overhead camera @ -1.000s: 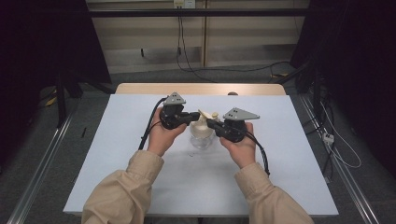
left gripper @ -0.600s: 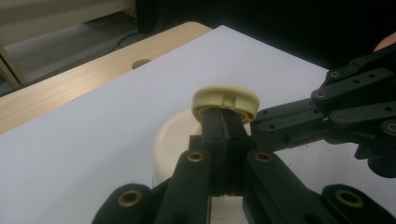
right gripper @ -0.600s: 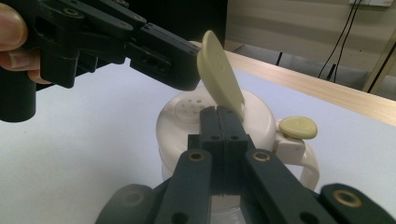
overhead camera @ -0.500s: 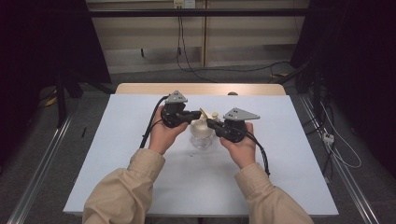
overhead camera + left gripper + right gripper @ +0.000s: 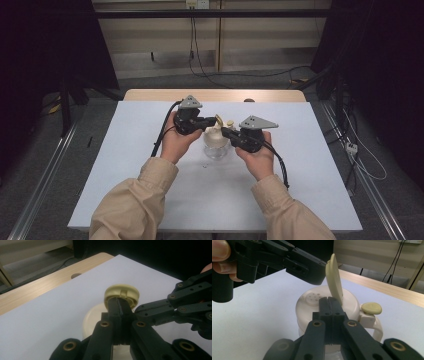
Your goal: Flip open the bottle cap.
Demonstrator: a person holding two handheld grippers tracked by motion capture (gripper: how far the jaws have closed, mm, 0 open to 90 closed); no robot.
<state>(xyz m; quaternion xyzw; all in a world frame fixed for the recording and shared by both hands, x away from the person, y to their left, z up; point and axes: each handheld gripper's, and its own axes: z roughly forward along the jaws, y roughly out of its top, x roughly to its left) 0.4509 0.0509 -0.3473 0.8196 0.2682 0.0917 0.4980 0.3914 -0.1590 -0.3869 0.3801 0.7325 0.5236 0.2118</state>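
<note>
Both tongs are shut. The left tongs [image 5: 120, 305] pinch the rim of the flip lid [image 5: 121, 293], holding it nearly upright above the jar [image 5: 327, 307]. The right tongs [image 5: 329, 302] press closed against the jar's cap, empty, just beside the lid's hinge. The jar stands mid-table [image 5: 125, 165] between the hands; the lid's swing runs away from the right tongs.
</note>
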